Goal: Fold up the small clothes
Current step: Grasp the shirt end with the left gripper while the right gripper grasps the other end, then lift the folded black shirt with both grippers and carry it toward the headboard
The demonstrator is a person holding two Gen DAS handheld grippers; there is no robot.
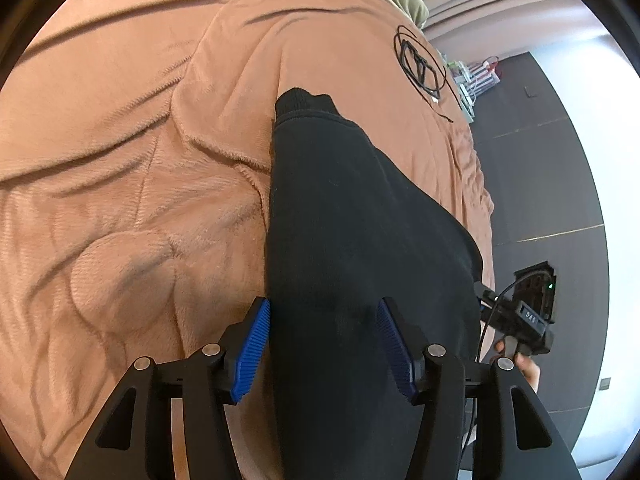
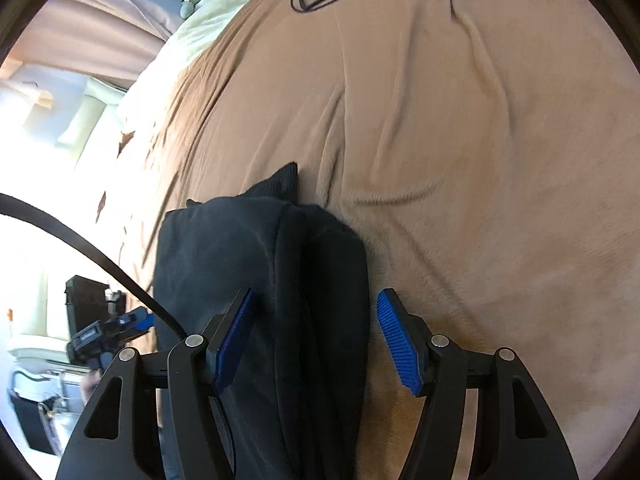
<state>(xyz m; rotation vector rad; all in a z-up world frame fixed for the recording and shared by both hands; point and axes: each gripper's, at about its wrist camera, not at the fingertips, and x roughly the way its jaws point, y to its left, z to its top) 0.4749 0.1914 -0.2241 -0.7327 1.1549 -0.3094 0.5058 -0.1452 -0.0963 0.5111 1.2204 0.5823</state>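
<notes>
- A bed covered by a rumpled tan plush blanket point(image 1: 140, 160), with a loose black cable point(image 1: 420, 64) lying far up it.
- A black garment point(image 1: 360, 240), already partly folded, lies on the blanket near the bed's edge.
- Left gripper point(image 1: 322, 344): fingers apart, straddling the garment.
- Right gripper point(image 2: 316, 340): fingers apart around a thick fold.
- Risk: closing could pinch the blanket too, or catch only some layers, undoing the fold.

A bed covered by a wrinkled tan plush blanket point(image 1: 140, 160) fills the room. A pale green quilt point(image 2: 208, 12) lies at its far end. Dark grey tiled floor point(image 1: 532, 184) alongside; bright daylight beyond.
</notes>
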